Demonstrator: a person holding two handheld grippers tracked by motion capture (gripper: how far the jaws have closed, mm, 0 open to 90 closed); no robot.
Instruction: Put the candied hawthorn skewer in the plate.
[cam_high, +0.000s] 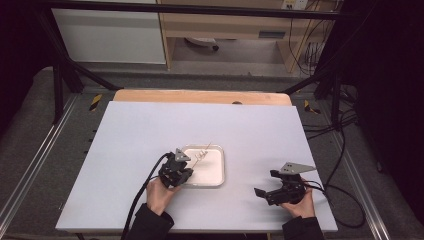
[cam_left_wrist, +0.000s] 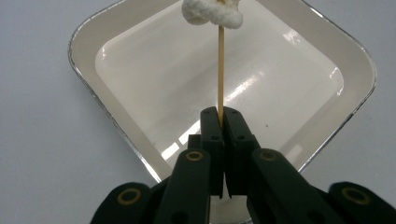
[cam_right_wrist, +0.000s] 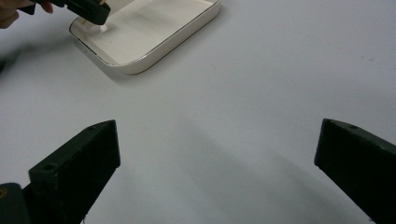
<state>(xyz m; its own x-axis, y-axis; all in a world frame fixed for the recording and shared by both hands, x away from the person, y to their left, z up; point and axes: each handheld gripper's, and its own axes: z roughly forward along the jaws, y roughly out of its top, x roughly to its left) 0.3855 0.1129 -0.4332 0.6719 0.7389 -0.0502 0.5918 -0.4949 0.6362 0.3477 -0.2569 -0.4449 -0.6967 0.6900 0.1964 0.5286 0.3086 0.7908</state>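
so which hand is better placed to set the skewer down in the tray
Left. Its tongs are shut on the skewer right over the tray; the right tongs are open and empty, off to the side.

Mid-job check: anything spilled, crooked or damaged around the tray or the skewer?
Nothing stands out. The left hand-held gripper is shut on the wooden skewer, a white lump on its far end over the clean white tray. The right hand-held gripper is open above the table.
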